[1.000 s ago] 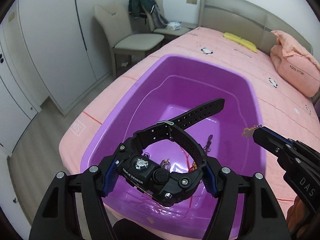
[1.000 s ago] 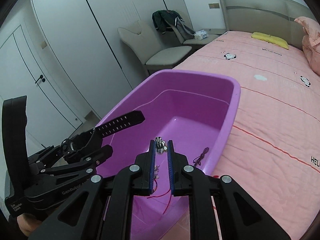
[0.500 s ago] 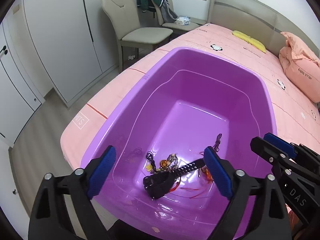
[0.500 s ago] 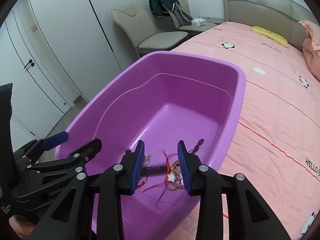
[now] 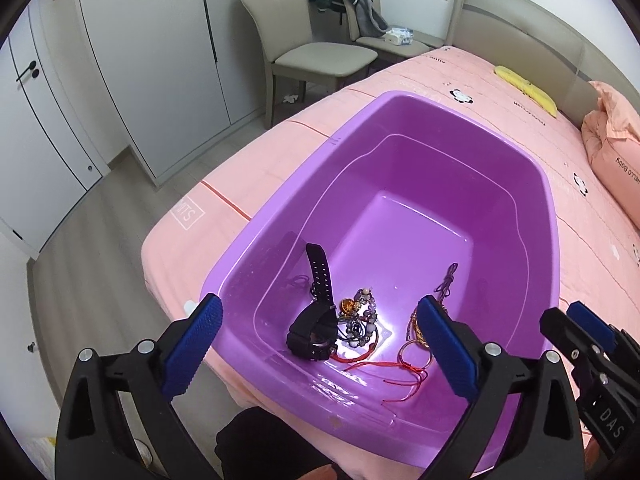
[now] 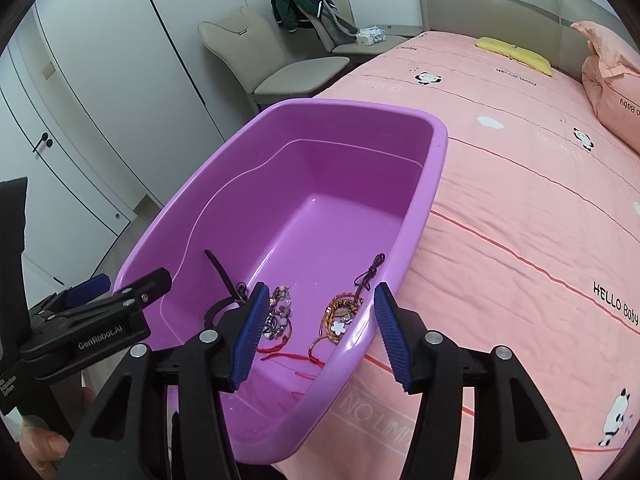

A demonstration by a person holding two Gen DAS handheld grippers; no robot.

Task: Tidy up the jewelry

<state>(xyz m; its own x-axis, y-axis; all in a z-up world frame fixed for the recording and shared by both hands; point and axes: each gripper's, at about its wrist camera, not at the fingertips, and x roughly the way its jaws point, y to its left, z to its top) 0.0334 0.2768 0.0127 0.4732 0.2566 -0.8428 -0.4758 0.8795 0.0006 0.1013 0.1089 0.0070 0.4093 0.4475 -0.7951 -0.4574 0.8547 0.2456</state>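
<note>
A purple plastic tub [image 5: 548,216] [image 6: 438,152] sits on the pink bed. In its near end lie a black watch [image 5: 314,326] [image 6: 224,276], a beaded bracelet [image 5: 360,312] [image 6: 280,308], gold bangles with a white flower charm [image 6: 340,316] [image 5: 416,332], red cords [image 5: 380,360] [image 6: 288,354] and a dark cord [image 5: 446,284] [image 6: 370,270]. My left gripper [image 5: 320,344] is open and empty above the tub's near rim. My right gripper [image 6: 318,330] is open and empty over the jewelry; it also shows in the left wrist view [image 5: 580,332].
The pink bed [image 6: 520,208] stretches right, with a pink pillow [image 5: 612,148] and a yellow item [image 5: 524,84] near the headboard. Two beige chairs [image 5: 304,48] stand beyond the bed's edge, one with a jacket. White wardrobes [image 5: 120,60] line the left. The wood floor [image 5: 80,240] lies below.
My left gripper opened and dropped the black watch into the tub. My right gripper opened and released the small charm piece. Both grippers pulled back and up.
</note>
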